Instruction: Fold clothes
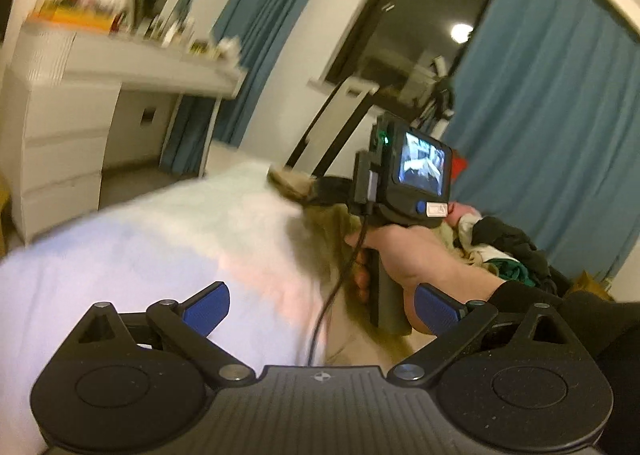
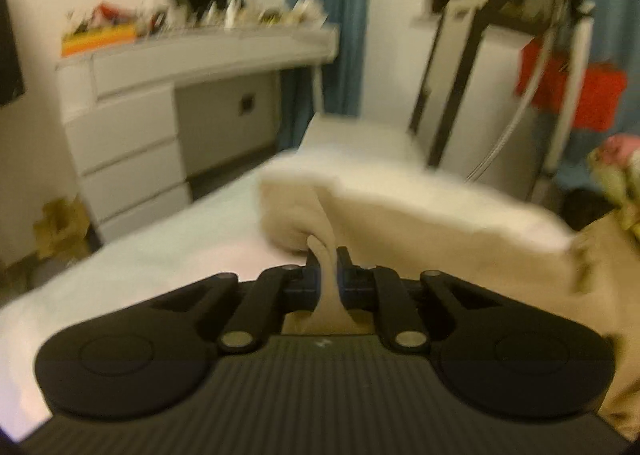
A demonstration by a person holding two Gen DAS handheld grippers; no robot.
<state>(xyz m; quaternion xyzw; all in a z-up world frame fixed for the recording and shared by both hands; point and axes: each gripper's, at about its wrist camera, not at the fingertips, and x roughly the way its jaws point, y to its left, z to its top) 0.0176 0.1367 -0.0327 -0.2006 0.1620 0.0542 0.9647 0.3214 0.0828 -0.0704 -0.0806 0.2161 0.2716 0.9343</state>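
- On the white bed (image 2: 120,267), near its middle, we see our right gripper (image 2: 328,275) with its jaws pinched nearly together on a fold of the beige garment (image 2: 400,223); the cloth runs up between the two fingers and bunches just beyond them.
- Beyond that pinch the beige garment spreads across the bed toward the far edge and drapes down on the side away from the drawers.
- From the left wrist view, our left gripper (image 1: 324,307) hovers over the bed with its jaws spread wide and nothing between the blue pads (image 1: 208,307).
- Ahead of it, over the bed, the right hand (image 1: 404,255) grips the handle of the right gripper, whose small screen (image 1: 422,163) faces us; its fingertips there are blurred against the cloth.
- At the side of the bed away from the drawers lies a pile of dark and green clothes (image 1: 508,251).
- Beside the bed, on the other side, stands a white table with drawers (image 2: 132,135), cluttered on top.
- Behind the bed hang blue curtains (image 1: 552,127) around a dark window (image 1: 420,15).
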